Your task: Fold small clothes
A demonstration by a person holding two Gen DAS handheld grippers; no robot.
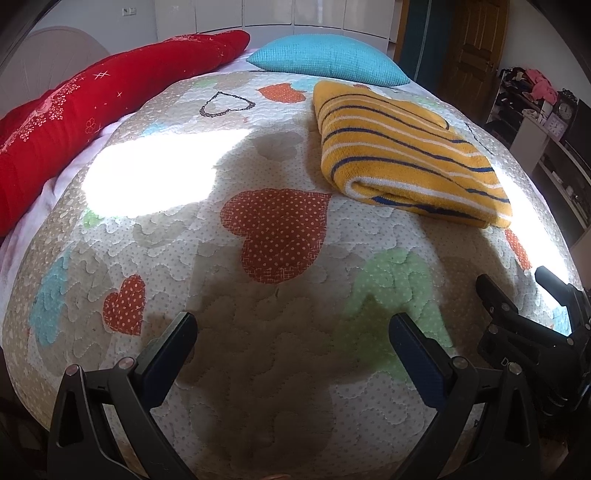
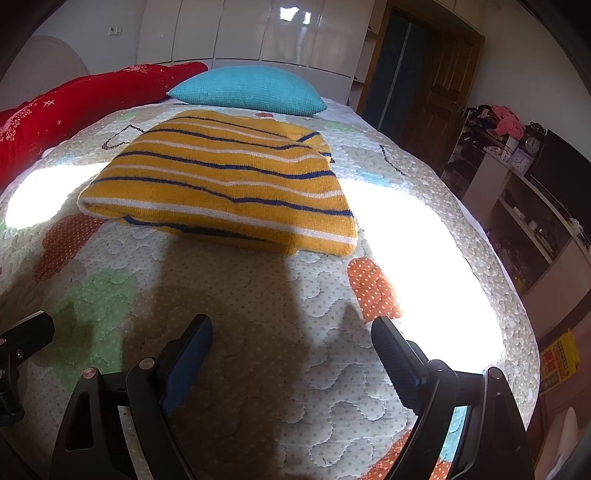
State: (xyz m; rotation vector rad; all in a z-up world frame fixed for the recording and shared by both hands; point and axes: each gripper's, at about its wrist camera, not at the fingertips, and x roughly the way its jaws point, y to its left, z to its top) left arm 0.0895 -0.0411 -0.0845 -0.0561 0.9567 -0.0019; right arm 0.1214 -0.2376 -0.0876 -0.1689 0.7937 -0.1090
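A yellow knit garment with blue and white stripes point(image 1: 402, 155) lies folded into a thick rectangle on the quilted bedspread point(image 1: 280, 369). In the right wrist view the folded garment point(image 2: 229, 184) sits straight ahead, its rolled edge toward me. My left gripper point(image 1: 293, 332) is open over bare quilt, well short and left of the garment, holding nothing. The right gripper point(image 2: 291, 336) is open too, empty, a short way in front of the garment. Part of the right gripper point(image 1: 532, 321) shows at the right edge of the left wrist view.
A turquoise pillow point(image 2: 247, 90) lies behind the garment, and a red blanket point(image 1: 92, 110) runs along the bed's left side. Right of the bed stand shelves with clutter and a clock point(image 2: 532, 144). White wardrobe doors point(image 2: 240, 29) and a wooden door point(image 2: 439, 77) stand behind.
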